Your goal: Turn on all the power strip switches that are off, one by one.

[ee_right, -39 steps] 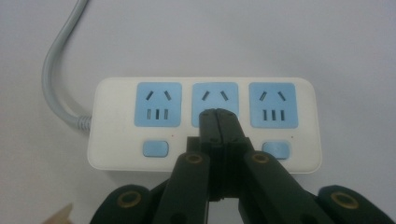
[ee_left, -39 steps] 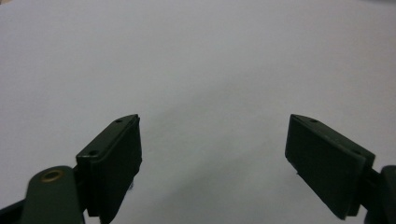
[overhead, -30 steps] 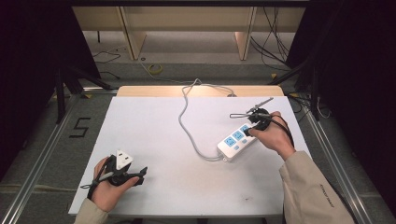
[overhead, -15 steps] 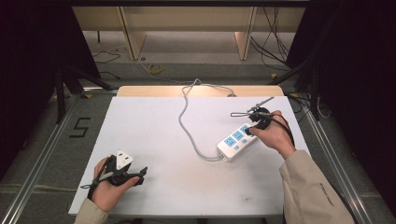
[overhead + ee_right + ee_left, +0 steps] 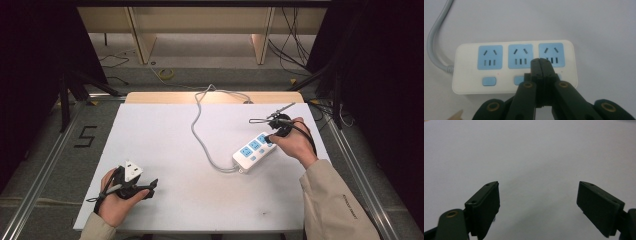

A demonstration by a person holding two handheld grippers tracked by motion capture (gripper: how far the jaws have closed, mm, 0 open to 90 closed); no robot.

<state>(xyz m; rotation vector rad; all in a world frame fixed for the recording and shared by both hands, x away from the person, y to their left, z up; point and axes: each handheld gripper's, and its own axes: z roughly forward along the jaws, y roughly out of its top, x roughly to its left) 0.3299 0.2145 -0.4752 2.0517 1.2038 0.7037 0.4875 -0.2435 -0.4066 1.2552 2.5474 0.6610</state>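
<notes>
Right gripper (image 5: 541, 65) closed tight with nothing between the jaws, tips together over the strip (image 5: 514, 66), near the gap between the middle and right-hand switches along its lower edge in the right gripper view. Looks like a switch press, or simply pinning the strip down — hard to tell which. In the high view the strip (image 5: 254, 151) at centre right of the table (image 5: 165, 135), lying aslant, grey cord (image 5: 200, 132) looping away to the top edge. Best done by pressing straight down on the button's middle, not its rim, with slow, firm force, so the strip does not skid on the smooth white top; jaws kept shut to act as one blunt tip. Left gripper (image 5: 537, 202) wide open, holding nothing, bare table under it in its own view; at lower left of the high view (image 5: 131, 186) a white plug (image 5: 132, 171) just beside it — contact cannot be told. Worth keeping that plug ready, prongs lined up with the blue sockets before coming across.
</notes>
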